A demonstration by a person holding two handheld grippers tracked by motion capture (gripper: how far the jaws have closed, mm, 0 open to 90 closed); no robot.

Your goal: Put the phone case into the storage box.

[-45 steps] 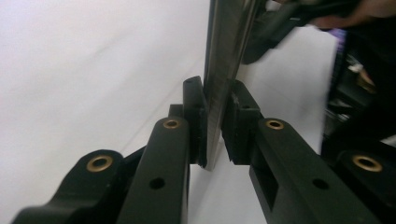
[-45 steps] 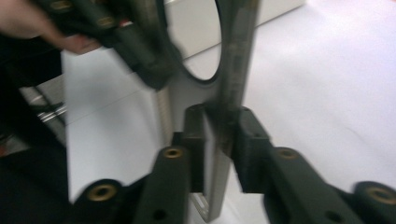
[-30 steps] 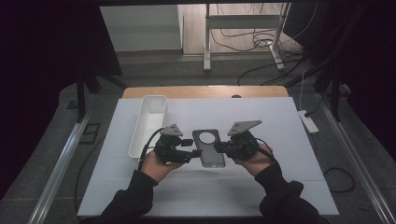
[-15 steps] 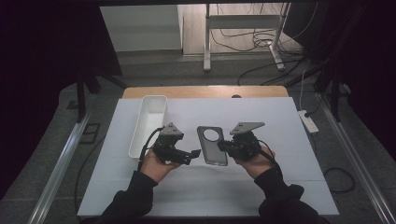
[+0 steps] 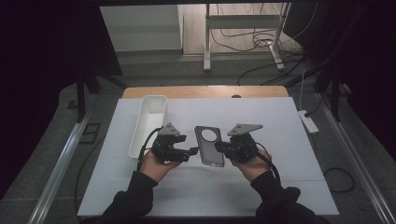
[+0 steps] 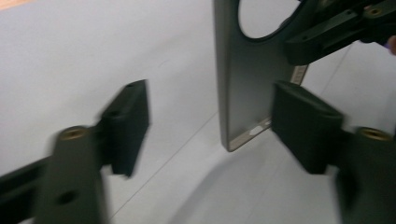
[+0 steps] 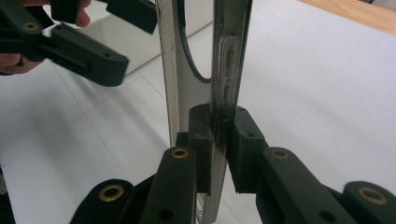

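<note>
My right gripper (image 7: 219,140) is clamped on the side wall of the grey phone case (image 7: 224,70), which rises straight ahead of my jaws, with the left gripper (image 7: 88,42) up-left beyond, jaws apart.

Our sleeves (image 5: 135,196) are black. Each gripper, left (image 5: 190,152) and right (image 5: 219,148), is black, carries a grey three-cornered plate (image 5: 244,129) and trails a black cable (image 5: 145,144). Brass-coloured rivets (image 7: 179,153) mark the flat-padded jaws.
</note>
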